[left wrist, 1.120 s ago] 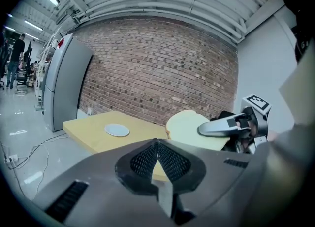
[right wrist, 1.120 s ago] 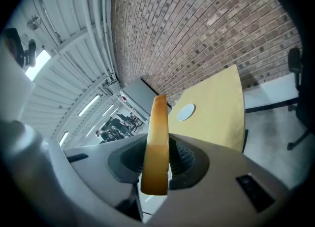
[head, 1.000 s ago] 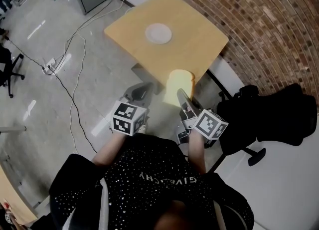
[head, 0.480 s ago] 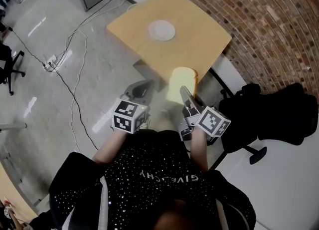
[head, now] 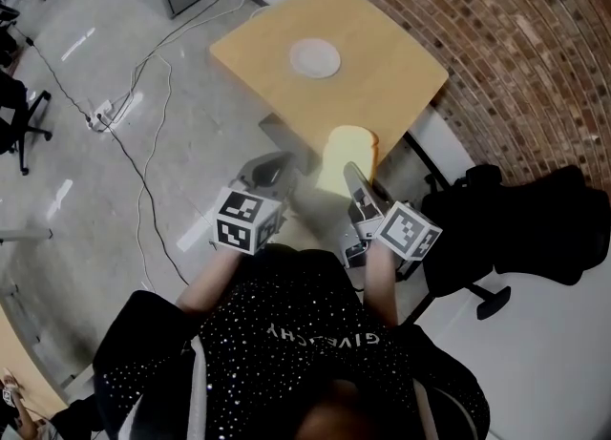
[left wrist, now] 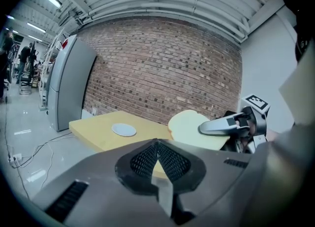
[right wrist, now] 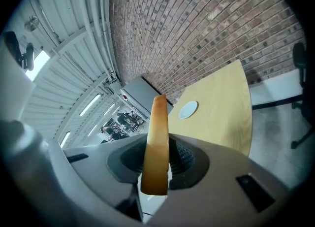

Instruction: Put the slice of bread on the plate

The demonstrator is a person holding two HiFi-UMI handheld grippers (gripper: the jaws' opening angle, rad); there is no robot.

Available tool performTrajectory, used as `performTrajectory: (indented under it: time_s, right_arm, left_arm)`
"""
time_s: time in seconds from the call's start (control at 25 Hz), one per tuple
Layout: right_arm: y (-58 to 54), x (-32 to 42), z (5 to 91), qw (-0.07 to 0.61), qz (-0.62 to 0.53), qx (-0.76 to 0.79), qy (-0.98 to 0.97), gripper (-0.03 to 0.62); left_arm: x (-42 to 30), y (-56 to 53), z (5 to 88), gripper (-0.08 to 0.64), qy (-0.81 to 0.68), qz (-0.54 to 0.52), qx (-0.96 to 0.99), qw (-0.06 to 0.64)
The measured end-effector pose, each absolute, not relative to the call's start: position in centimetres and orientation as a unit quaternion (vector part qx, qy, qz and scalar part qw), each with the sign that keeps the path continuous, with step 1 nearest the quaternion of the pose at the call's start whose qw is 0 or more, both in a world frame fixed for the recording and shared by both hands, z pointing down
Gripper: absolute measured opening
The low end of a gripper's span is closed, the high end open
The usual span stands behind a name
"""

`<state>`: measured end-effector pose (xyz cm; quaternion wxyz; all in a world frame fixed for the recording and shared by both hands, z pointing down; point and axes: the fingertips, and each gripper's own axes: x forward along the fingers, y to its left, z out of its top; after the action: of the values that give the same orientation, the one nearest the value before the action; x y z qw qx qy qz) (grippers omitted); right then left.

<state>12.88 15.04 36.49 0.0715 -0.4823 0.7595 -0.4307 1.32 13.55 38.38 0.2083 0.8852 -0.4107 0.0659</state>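
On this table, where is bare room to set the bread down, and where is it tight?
The table is bare all round the plate: widest between the plate and the near edge, also toward the brick wall. The only crowding is at the near edge, where the right gripper holds the slice of bread.

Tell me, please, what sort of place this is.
Probably a lab or workshop: a bare brick wall, cables trailing over a polished concrete floor, and an office chair beside a wooden table.
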Motion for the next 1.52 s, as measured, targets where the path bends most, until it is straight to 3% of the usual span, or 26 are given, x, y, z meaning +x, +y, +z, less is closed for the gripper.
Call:
performTrajectory:
  time_s: [0.64,1.52]
  right_arm:
    - [8.1,14.1,37.1,0.081,-0.437,-0.485,0.753,0.094]
    - [-10.9,14.1,41.7,0.05,-0.481,-0.489,0.726,0.094]
  left_arm:
    - [1.8,7.1,38.9,0.009,-0.414,0.076,0.883,0.208]
    - [1.3,-13.5,42.1,0.009,-0.417,0.091,0.872,0.24]
